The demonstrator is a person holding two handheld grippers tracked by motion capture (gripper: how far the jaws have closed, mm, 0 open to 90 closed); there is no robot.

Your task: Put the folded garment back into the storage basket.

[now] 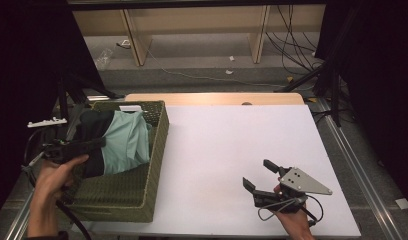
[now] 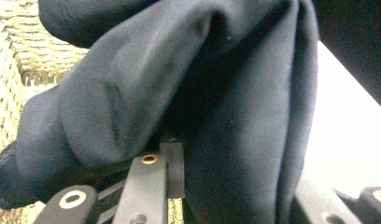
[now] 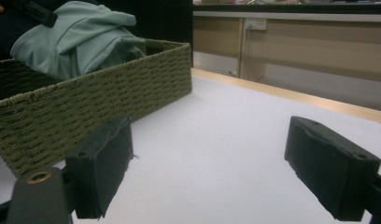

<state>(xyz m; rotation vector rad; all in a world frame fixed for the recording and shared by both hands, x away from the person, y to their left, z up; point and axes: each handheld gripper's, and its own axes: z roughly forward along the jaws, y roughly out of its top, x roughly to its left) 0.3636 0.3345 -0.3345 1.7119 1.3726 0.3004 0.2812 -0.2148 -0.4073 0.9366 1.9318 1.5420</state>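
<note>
Left gripper over green wicker basket at tabletop's left edge; jaws pinching dark garment, whose folds hide their tips. Mint-green garment beside it, partly covered. Right gripper low over open white tabletop, jaws spread, nothing between; wide free room rightward.

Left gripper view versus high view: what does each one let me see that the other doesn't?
The left gripper view alone shows the left gripper shut on a fold of the dark cloth. The high view alone shows the right gripper open above the white table, and a mint green garment. Both show the dark cloth and the woven basket.
</note>
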